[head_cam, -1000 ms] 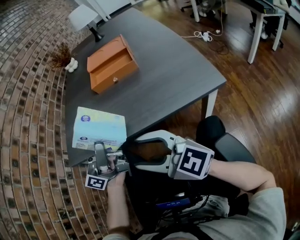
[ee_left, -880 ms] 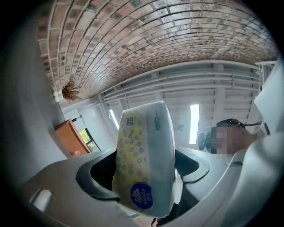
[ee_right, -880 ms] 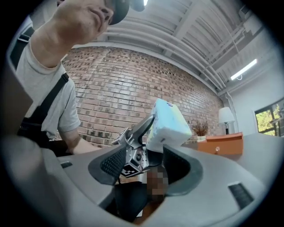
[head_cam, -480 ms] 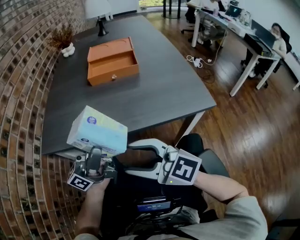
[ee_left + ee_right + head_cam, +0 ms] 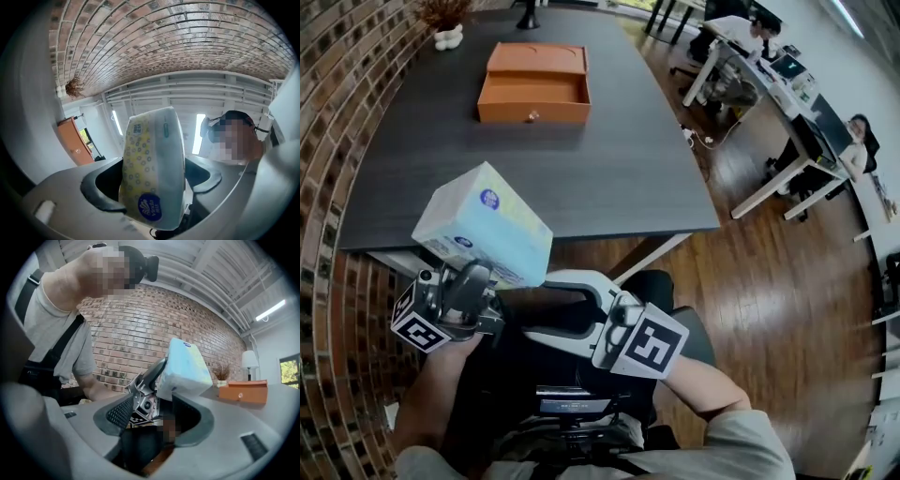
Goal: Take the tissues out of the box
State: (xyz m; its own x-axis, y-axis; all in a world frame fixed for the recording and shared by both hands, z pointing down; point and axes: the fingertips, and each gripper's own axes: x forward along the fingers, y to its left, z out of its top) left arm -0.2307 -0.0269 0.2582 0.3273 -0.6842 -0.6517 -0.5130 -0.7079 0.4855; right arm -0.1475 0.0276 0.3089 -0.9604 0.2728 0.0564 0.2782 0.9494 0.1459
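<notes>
Tissue pack: a soft, pale blue and yellow pack is held in the air, tilted, over the near edge of the table and touching nothing on it.
Grip on the pack: the pack is clamped at its lower end by the left gripper; the jaws are spread wide and pressed against its two sides, as is shown plainly in the left gripper view.
Right gripper: it is held just beside the pack, low and near the person's lap, with its jaws about half apart. Nothing is caught between them; only the left gripper and the pack are seen beyond.
Orange box: it is set at the far end of the table, well apart from the pack, with its drawer pulled out. No contents can be made out in the drawer.
Done so far: the pack is judged to be already out of the box, since it is carried well away from it.
Left to do: the pack is not yet set down or handed over. Whether single tissues are also to be drawn from the pack cannot be told.
</notes>
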